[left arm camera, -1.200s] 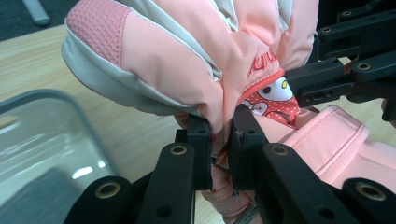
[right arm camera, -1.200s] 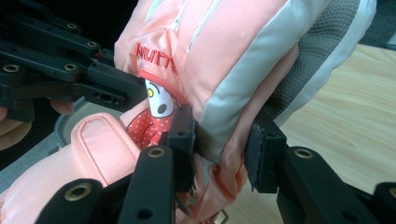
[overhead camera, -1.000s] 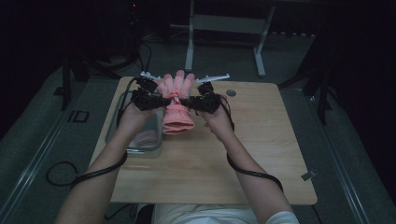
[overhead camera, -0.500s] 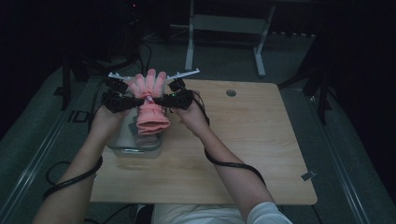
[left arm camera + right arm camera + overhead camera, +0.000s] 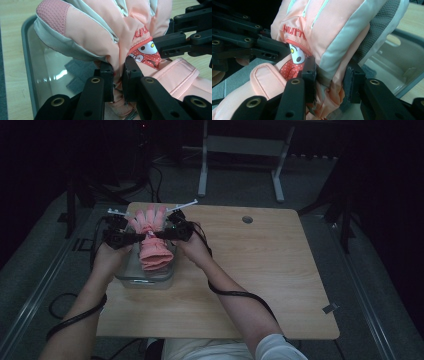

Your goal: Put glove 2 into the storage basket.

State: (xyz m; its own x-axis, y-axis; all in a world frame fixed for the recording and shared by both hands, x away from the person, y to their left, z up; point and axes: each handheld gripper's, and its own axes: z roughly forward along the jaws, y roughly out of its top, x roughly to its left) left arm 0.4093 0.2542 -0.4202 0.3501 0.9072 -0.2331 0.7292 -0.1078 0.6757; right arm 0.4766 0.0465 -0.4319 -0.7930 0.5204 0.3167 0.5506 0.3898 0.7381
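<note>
A pink and grey padded glove (image 5: 152,242) with a cartoon patch hangs between both grippers, fingers up and cuff down, over a clear plastic bin (image 5: 146,281) at the table's left. In the left gripper view my left gripper (image 5: 118,75) is shut on a fold of the glove (image 5: 100,37) near the wrist. My right gripper (image 5: 329,77) pinches the glove's (image 5: 332,30) opposite side, its jaws pressed on thicker fabric. From the high view the left gripper (image 5: 131,238) and the right gripper (image 5: 166,233) flank the glove. The cuff dips toward the bin's opening.
The wooden table (image 5: 260,270) stretches free to the right, with a round cable hole (image 5: 247,219) near its far edge. The bin's grey rim (image 5: 26,57) and glossy inside show below the glove. Cables trail off the table's front and left edges.
Both hands have carried the glove leftward and somewhat down, from near the table's middle to above the clear bin. The grips on it look the same.
</note>
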